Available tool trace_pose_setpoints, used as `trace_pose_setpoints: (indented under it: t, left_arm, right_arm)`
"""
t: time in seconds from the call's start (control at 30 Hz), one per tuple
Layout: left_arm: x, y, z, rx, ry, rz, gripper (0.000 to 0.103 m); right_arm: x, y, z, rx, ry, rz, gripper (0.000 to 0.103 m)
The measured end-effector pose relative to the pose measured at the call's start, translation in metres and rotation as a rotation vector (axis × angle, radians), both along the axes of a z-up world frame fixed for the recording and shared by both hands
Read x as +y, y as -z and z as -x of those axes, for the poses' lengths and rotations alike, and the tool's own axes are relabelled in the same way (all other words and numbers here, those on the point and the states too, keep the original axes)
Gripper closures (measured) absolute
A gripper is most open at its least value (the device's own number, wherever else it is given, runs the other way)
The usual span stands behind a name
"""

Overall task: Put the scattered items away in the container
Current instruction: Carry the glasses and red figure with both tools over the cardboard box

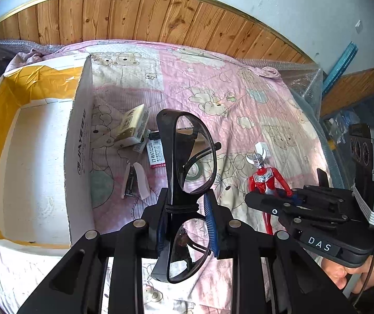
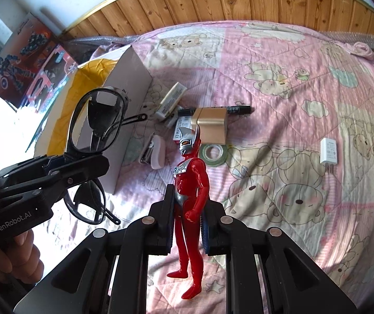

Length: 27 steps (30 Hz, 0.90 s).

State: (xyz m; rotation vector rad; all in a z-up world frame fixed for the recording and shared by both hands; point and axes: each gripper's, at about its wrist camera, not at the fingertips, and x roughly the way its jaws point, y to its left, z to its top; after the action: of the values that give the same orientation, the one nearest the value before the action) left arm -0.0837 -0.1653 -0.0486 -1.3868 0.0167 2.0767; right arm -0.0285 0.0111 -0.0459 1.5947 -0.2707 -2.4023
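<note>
My left gripper (image 1: 185, 206) is shut on the bridge of black-framed glasses (image 1: 187, 157), held on end above the pink quilt. To its left stands the open white cardboard box (image 1: 79, 136) lined with yellow tape. My right gripper (image 2: 188, 209) is shut on the waist of a red and silver toy figure (image 2: 190, 183), held upright. On the quilt lie a stapler (image 2: 152, 151), a green tape roll (image 2: 213, 154), a gold block (image 2: 210, 125), a black marker (image 2: 236, 110), a staples packet (image 2: 181, 128), a small cream box (image 2: 171, 99) and a white charger (image 2: 328, 151).
Toy boxes (image 2: 27, 60) lean at the far left behind the cardboard box. A wood-panelled wall (image 1: 134, 15) runs behind the bed, and bubble wrap (image 1: 302, 78) covers its right edge. A hand (image 1: 344, 272) holds the right gripper close beside the left one.
</note>
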Motion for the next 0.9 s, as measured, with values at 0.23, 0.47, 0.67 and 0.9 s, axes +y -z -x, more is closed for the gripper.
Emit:
trace_pose_setpoints:
  t: [0.23,0.47,0.67,0.9]
  left_arm:
    - [-0.011,-0.014,0.002,0.031,-0.022,-0.019,0.076]
    - [-0.036,-0.023,0.009,0.043,-0.084,-0.048,0.076]
    - [-0.058,-0.028,0.012,0.043,-0.137,-0.061,0.076]
    - [-0.084,-0.033,0.019,0.038,-0.202,-0.077,0.076]
  right_arm:
    - [-0.017,-0.020,0.005,0.028,-0.035,-0.011,0.086]
    - [-0.044,-0.036,0.016,0.060,-0.090,-0.005,0.086]
    - [-0.067,-0.042,0.024,0.070,-0.137,0.012,0.086]
    - [-0.088,-0.055,0.033,0.091,-0.183,0.019,0.086]
